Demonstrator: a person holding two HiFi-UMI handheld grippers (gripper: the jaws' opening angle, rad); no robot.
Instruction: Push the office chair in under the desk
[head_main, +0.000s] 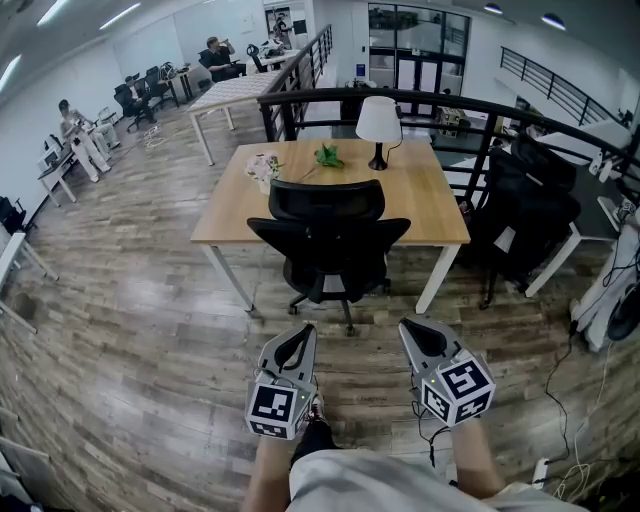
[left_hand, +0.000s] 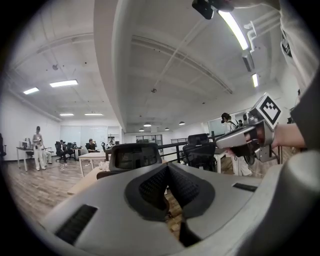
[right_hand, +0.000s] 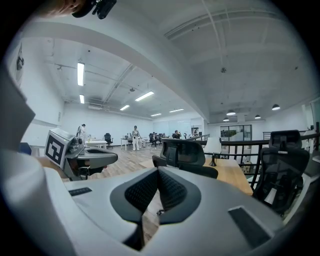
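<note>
The black office chair (head_main: 328, 235) stands at the near side of the wooden desk (head_main: 420, 200), its back toward me and its seat at the desk's edge. My left gripper (head_main: 305, 330) and right gripper (head_main: 408, 326) hover side by side a short way in front of the chair's wheeled base, apart from it. Both are shut with nothing between the pads. In the left gripper view the chair's backrest (left_hand: 135, 156) shows just beyond the shut left gripper (left_hand: 167, 168). In the right gripper view the chair (right_hand: 184, 152) and desk (right_hand: 232, 174) lie ahead of the right gripper (right_hand: 158, 173).
A white lamp (head_main: 378, 120), a green plant (head_main: 328, 155) and flowers (head_main: 263, 166) sit on the desk. A black railing (head_main: 420, 98) runs behind it. More black chairs (head_main: 530, 200) stand at the right, with cables (head_main: 580, 400) on the floor. People sit at far desks (head_main: 85, 140).
</note>
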